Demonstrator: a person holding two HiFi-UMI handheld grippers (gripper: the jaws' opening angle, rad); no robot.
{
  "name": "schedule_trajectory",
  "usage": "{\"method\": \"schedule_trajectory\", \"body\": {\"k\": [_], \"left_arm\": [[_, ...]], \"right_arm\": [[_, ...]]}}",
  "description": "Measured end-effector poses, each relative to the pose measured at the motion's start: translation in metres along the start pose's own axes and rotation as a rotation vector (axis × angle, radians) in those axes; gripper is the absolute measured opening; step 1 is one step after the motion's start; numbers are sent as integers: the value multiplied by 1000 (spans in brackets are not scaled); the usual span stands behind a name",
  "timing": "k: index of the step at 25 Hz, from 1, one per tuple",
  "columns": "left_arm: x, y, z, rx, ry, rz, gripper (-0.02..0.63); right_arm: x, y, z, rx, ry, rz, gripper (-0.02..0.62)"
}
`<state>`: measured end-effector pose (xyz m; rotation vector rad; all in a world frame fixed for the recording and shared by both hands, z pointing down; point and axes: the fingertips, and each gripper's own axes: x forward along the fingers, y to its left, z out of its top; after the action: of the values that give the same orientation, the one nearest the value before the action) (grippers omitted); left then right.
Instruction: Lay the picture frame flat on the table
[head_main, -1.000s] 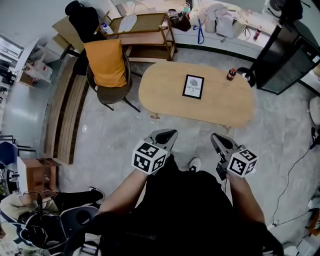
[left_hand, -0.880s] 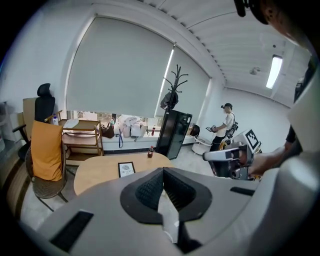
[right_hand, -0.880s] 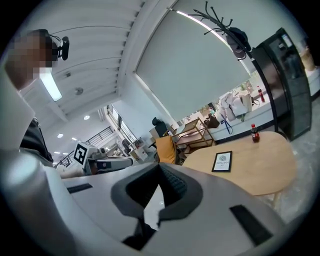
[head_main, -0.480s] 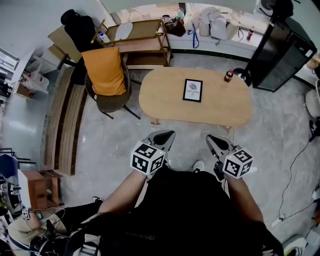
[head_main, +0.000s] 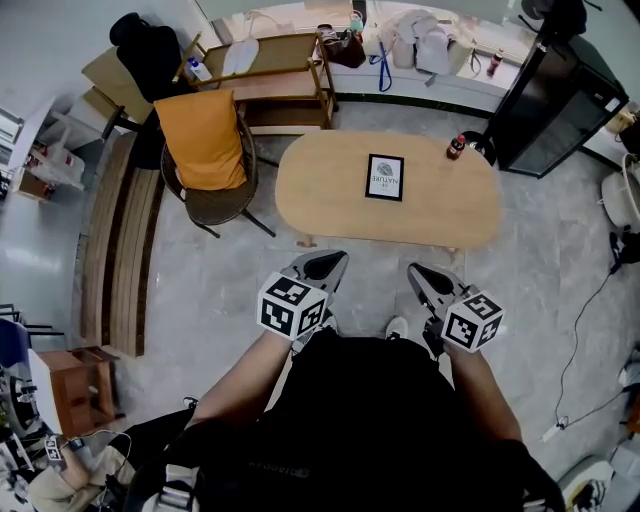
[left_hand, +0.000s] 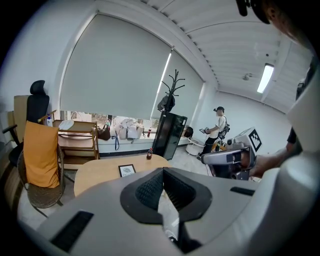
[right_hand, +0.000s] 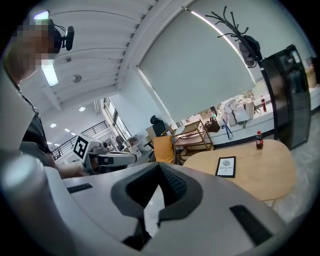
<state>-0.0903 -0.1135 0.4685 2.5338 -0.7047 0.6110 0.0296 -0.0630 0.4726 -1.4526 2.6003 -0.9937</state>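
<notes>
1. So, the black rectangular picture frame with a white print (head_main: 385, 177) sits near the middle of the pale wooden oval bench (head_main: 320, 195), nothing touching it.
2. In the right gripper view the frame (right_hand: 225, 166) looks upright and tipped slightly back; the head view can't confirm whether it stands or lies flat.
3. A small dark bottle with a red cap (head_main: 455, 148) stands upright near the bench's far right edge, well apart from the frame.
4. The left claw (head_main: 332, 264) is on the near side of the bench, over the grey tiled floor (head_main: 230, 260), and points toward the bench. It is well short of the frame.
5. Left claw jaws are clenched together, the tips meet and nothing is between them (left_hand: 163, 172).
6. The right claw (head_main: 418, 272) is level with the left, also over the floor and short of the bench.
7. Right claw jaws are likewise clenched on nothing (right_hand: 160, 167).
8. Each claw is held by a bare forearm; the person's torso is in dark clothes.
9. A round wicker chair (head_main: 215, 200) with an orange cloth (head_main: 205, 140) draped on its back is just left of the bench.
10. A wooden shelf trolley (head_main: 280, 70) is behind the chair, by the window wall.
11. A tall black cabinet (head_main: 555, 110) stands at the far right of the bench.
12. A second person (left_hand: 219, 127) stands far off in the left gripper view.
</notes>
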Motion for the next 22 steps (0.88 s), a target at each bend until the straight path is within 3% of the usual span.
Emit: {"method": "schedule_trajectory", "body": {"k": [22], "left_arm": [[-14, 13, 2, 22, -12, -27, 5]], "right_arm": [[14, 15, 1, -25, 11, -19, 2]]}}
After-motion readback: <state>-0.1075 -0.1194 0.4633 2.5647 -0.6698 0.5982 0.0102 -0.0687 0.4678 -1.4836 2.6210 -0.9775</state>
